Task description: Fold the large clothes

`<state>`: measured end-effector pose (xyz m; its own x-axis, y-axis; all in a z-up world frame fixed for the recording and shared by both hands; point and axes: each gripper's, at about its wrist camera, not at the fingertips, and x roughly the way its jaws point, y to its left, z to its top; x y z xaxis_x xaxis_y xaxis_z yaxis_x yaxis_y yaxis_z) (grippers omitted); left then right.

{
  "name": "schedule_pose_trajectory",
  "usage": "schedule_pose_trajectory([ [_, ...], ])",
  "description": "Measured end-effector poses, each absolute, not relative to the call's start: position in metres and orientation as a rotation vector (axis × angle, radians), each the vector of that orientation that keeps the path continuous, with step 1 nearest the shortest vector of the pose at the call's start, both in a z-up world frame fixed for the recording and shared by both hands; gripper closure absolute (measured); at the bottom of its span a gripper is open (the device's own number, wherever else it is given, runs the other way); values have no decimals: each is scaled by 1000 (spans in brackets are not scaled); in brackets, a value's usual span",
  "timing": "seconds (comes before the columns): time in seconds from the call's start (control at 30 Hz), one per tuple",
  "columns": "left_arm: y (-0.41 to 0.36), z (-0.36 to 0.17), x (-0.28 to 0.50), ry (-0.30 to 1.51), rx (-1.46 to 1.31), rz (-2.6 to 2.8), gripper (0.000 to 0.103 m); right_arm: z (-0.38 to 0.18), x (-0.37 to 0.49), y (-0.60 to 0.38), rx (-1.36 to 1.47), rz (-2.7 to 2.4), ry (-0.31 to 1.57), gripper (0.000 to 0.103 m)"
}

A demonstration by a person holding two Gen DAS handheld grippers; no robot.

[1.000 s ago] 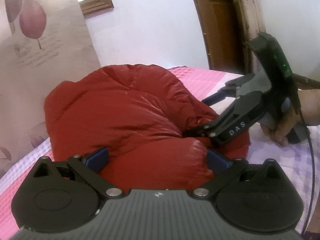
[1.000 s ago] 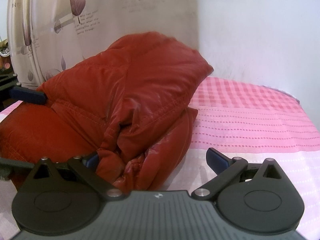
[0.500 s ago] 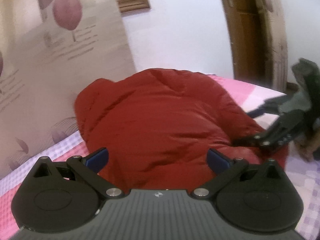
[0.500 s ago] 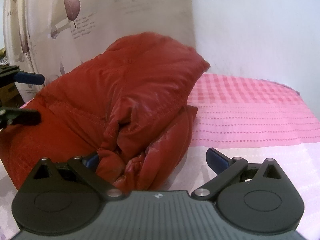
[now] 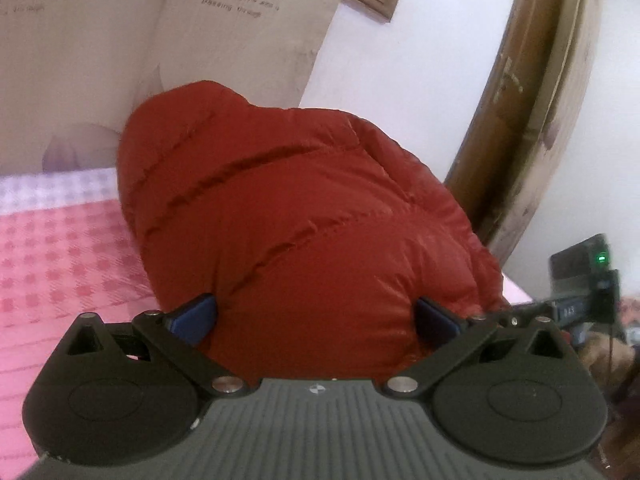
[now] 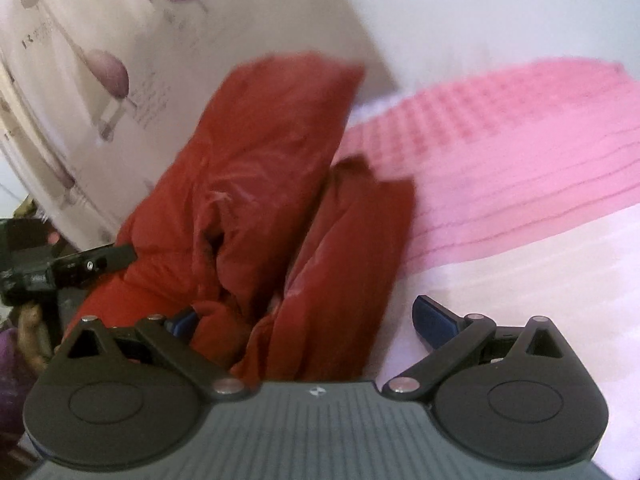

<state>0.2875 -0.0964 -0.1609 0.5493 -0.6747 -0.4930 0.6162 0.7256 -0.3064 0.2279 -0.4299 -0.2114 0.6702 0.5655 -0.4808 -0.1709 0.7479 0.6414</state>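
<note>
A red quilted puffer jacket [image 5: 304, 216] lies bunched and folded on the pink checked bed sheet [image 5: 52, 248]. My left gripper [image 5: 316, 316] is open, its blue pads on either side of the jacket's bulging near end, which fills the gap. In the right wrist view the jacket [image 6: 248, 184] shows two folded layers with a crease between. My right gripper [image 6: 308, 320] is open, the jacket's folded edge lying between its fingers toward the left pad. The right gripper also shows at the right edge of the left wrist view [image 5: 576, 308], and the left gripper shows at the left of the right wrist view [image 6: 80, 268].
A curtain with a leaf print [image 5: 120, 40] hangs behind the jacket. A brown wooden door frame [image 5: 532, 92] stands at the right. The pink sheet [image 6: 500, 152] stretches to the right of the jacket, with paler sheet [image 6: 540, 272] nearer.
Both grippers have swung and tilted around the jacket. The left view turned leftward and closer, so the jacket now fills its gap. The right gripper drew back toward the frame edge.
</note>
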Motion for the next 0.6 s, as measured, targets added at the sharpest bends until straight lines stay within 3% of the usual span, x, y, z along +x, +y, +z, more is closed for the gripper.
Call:
schedule_pose_trajectory([
  [0.1, -95, -162, 286, 619, -105, -786, 2, -217, 236, -418, 662, 476, 707, 0],
  [0.23, -89, -154, 268, 578, -93, -751, 18, -211, 236, -391, 673, 480, 669, 1],
  [0.33, -66, -143, 260, 573, -120, -703, 20, -199, 236, -367, 658, 524, 623, 8],
  [0.6, 26, -107, 225, 553, -131, -501, 20, -181, 259, -260, 704, 705, 567, 12],
])
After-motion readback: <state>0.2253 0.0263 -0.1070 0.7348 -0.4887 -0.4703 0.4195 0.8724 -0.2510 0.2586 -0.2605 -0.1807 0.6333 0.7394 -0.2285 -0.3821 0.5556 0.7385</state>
